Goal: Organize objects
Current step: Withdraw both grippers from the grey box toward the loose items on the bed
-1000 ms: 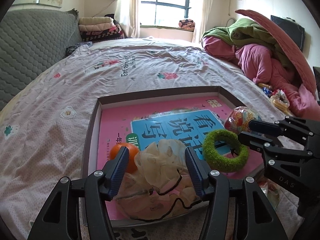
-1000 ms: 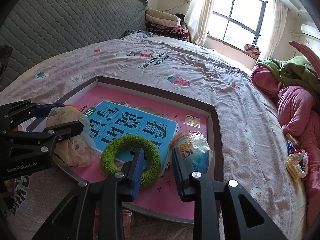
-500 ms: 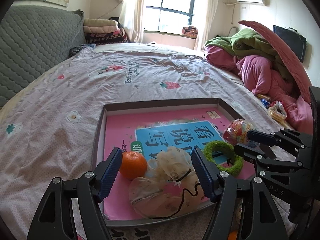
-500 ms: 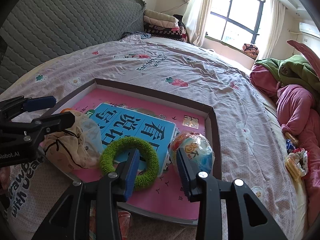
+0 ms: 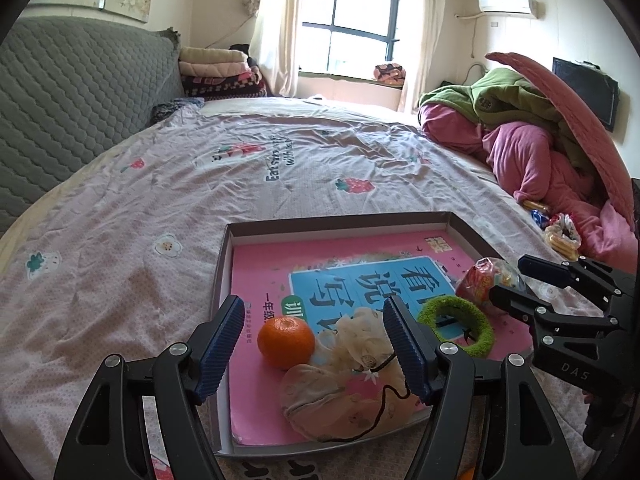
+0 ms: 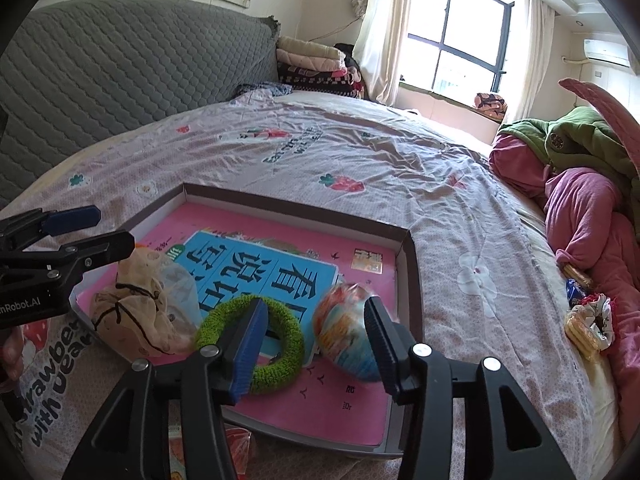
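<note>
The left gripper [image 5: 314,342] hangs with jaws wide apart and empty, an orange [image 5: 286,342] and a tied mesh pouch [image 5: 348,384] lying between its fingers in the shallow box [image 5: 340,220]. The right gripper [image 6: 314,346], also spread and empty, has a green ring [image 6: 256,344] just left and a wrapped ball [image 6: 346,338] ahead. Items look placed; probably next comes fetching more, perhaps the snacks [image 6: 586,326] on the bedsheet [image 6: 320,160] far right.

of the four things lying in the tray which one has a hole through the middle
The green fuzzy ring. The book's cover shows through its centre, while the orange, the mesh pouch and the wrapped ball are solid.
</note>
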### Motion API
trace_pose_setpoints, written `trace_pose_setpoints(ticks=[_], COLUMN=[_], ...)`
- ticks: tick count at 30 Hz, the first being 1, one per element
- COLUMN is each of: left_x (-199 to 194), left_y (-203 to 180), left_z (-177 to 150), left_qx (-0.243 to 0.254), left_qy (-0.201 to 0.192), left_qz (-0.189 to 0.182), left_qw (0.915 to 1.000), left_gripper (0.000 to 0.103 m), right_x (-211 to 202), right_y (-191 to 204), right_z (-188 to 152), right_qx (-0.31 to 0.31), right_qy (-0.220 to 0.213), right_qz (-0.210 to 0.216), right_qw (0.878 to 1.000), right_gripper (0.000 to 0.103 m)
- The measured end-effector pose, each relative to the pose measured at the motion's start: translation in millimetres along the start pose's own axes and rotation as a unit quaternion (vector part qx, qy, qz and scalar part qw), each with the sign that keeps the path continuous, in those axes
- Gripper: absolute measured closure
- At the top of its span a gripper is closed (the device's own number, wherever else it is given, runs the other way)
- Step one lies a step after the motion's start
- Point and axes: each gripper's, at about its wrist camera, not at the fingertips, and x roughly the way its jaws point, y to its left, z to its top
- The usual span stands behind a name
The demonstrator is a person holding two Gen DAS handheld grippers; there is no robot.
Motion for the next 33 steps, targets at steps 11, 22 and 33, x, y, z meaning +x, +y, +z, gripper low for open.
trace_pose_setpoints(ticks=[11, 22, 33], left_x=[-14, -30, -33], left_y=[3, 2, -14], left_z=[0, -6, -22], left_qx=[-0.002, 0.001, 0.002], left_qy=[-0.011, -0.019, -0.006], left_qz=[0.006, 0.017, 0.017], left_qw=[0.9999, 0.9997, 0.9998], left_gripper=[0.029, 0.029, 0.029], right_x=[-14, -31, -42], right_y=[-5, -5, -8], right_z=[3, 3, -7], right_qx=[0.024, 0.026, 0.05], right_qy=[-0.03, -0.061, -0.059], right_qz=[0.016, 0.019, 0.034], right_qw=[0.999, 0.998, 0.996], right_gripper=[0.048, 0.044, 0.041])
